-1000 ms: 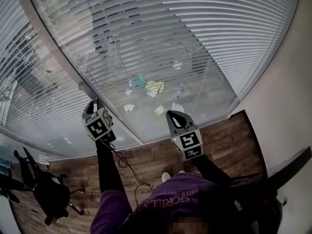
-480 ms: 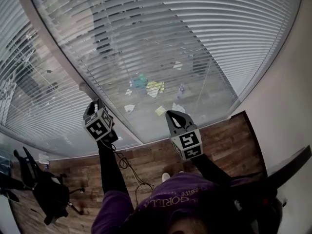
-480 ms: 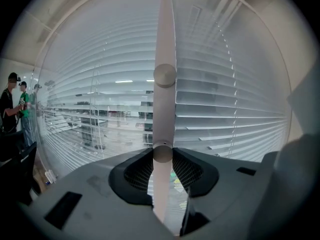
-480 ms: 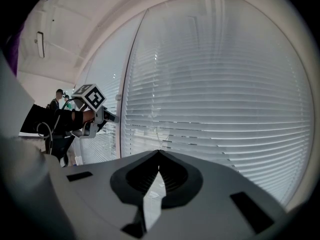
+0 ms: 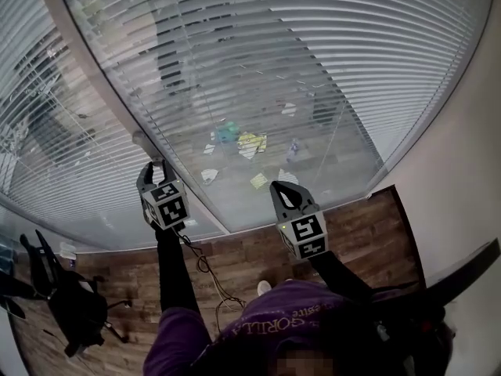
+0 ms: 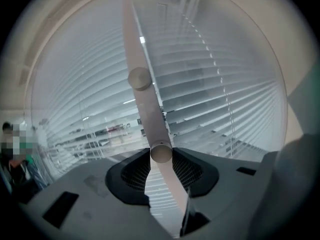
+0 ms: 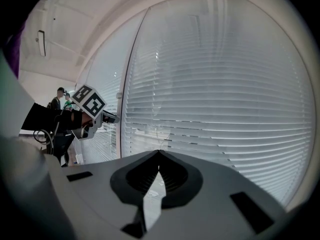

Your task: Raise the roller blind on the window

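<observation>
A slatted blind [image 5: 313, 69] hangs behind the glass panel in front of me. On the pale frame post [image 6: 145, 109] sit two round knobs. My left gripper [image 5: 155, 165] is shut on the lower knob [image 6: 161, 153], its jaws pressing both sides of it. The upper knob [image 6: 139, 78] is free, and in the head view this knob [image 5: 143, 141] shows just above the gripper. My right gripper [image 5: 280, 188] hangs in front of the glass to the right, shut with nothing in it; its tips [image 7: 159, 151] meet. The left gripper's marker cube [image 7: 89, 101] appears in the right gripper view.
A second blind [image 5: 55, 155] covers the panel left of the post. Below is wood floor [image 5: 368, 225] with a loose cable [image 5: 205, 266] and a black chair [image 5: 66, 308]. A plain wall [image 5: 462, 171] closes the right side. People stand far off [image 7: 59, 100].
Almost nothing: the head view has shifted a little. The left gripper stays on the knob and the right gripper stays shut beside it.
</observation>
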`<state>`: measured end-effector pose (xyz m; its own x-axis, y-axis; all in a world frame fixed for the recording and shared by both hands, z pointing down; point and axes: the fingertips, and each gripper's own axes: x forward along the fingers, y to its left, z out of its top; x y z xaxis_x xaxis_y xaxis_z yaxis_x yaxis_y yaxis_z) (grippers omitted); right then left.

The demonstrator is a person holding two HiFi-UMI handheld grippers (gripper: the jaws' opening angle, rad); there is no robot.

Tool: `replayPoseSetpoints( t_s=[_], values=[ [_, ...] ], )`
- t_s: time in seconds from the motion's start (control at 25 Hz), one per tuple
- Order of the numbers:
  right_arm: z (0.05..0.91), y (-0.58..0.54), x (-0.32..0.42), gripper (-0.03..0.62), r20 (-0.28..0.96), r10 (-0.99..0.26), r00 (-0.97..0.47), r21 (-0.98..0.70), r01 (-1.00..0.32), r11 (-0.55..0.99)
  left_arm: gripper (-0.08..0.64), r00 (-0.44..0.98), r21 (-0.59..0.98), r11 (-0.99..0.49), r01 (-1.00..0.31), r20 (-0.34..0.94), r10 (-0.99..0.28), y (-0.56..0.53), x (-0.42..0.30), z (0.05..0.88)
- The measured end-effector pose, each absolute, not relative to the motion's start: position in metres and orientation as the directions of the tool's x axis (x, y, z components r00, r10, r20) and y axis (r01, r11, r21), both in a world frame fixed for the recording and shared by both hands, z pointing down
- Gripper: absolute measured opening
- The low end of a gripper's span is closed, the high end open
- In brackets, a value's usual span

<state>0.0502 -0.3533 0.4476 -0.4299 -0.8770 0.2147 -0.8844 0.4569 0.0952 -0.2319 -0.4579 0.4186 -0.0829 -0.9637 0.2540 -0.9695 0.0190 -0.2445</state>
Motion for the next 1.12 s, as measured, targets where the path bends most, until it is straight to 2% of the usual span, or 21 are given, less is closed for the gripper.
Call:
replayPoseSetpoints(
  t_s=[0.2,0.28,0.76,1.12],
  values=[
    [0.452,-0.351,0.050,-0.002,0.219,-0.875,-0.431,0.092,-0.884,0.459,0.115,-0.109,-0.531,-0.046,-0.846,0.256,-0.960,-0.459,-0.224,0.414],
    [0.452,-0.352,0.050,-0.002,0.219,-0.875,-0.432,0.092,-0.883,0.460,0.115,-0.115,-0.562,-0.045,-0.826,0.246,-0.962,-0.460,-0.224,0.414],
    [0.454,-0.349,0.050,-0.002,0.227,-0.874,-0.429,0.086,-0.885,0.457,0.115,-0.087,-0.229,0.025,-0.973,0.267,-0.960,-0.461,-0.230,0.410],
    [0.453,-0.347,0.049,-0.002,0.224,-0.875,-0.428,0.086,-0.886,0.455,0.115,-0.071,-0.092,0.047,-0.995,0.269,-0.960,-0.458,-0.231,0.406]
  ],
)
